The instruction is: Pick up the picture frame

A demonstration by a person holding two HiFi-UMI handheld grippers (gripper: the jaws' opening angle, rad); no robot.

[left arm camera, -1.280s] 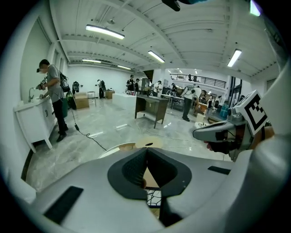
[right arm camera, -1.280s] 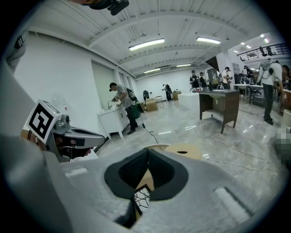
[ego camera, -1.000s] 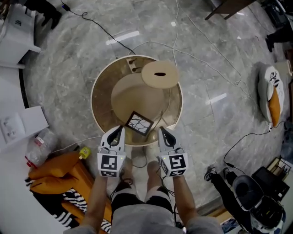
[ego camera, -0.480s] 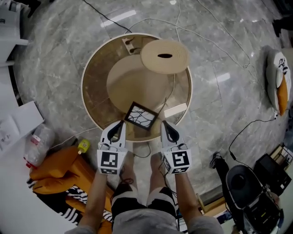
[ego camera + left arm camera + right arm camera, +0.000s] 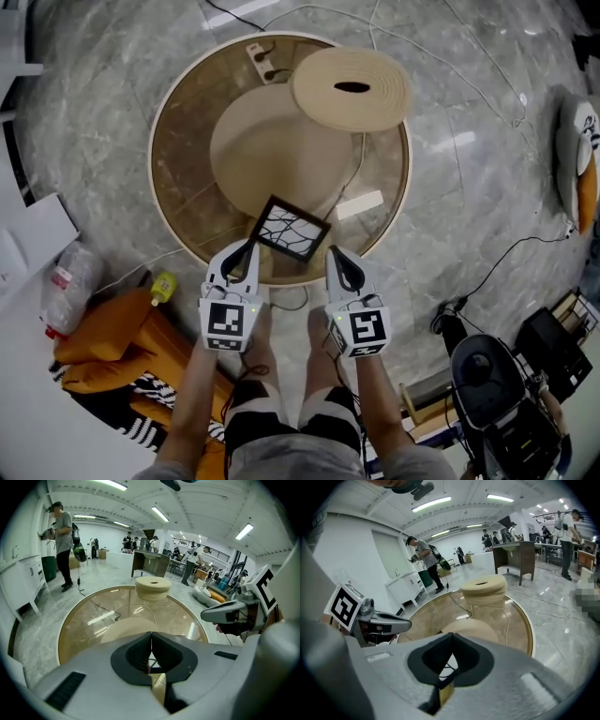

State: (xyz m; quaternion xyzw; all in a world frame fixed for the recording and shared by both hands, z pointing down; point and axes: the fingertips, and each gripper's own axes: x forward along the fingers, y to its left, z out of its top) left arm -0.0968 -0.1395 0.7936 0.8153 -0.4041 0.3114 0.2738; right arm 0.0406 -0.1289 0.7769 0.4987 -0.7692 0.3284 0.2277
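The picture frame (image 5: 292, 230), black-edged with a white picture of dark branching lines, lies tilted on the round glass table (image 5: 178, 202) near its front rim. My left gripper (image 5: 246, 250) hovers just left of the frame's near corner, jaws shut and empty. On the other side my right gripper (image 5: 337, 256) sits just right of that corner, also shut on nothing. In the left gripper view the closed tips of the left gripper (image 5: 151, 634) hide most of the frame (image 5: 151, 660). The right gripper view shows the right gripper (image 5: 451, 635) with the frame (image 5: 447, 666) behind its jaws.
A ridged wooden disc (image 5: 352, 87) stands at the table's far side above a broad beige base (image 5: 262, 141). A power strip (image 5: 261, 58) and a white block (image 5: 360, 204) show on or through the glass. Cables cross the floor. An orange bag (image 5: 103, 342) and bottle (image 5: 64, 298) lie left.
Both grippers have sunk toward the table, which now looks larger and closer. The frame has not moved and both jaws stay shut.
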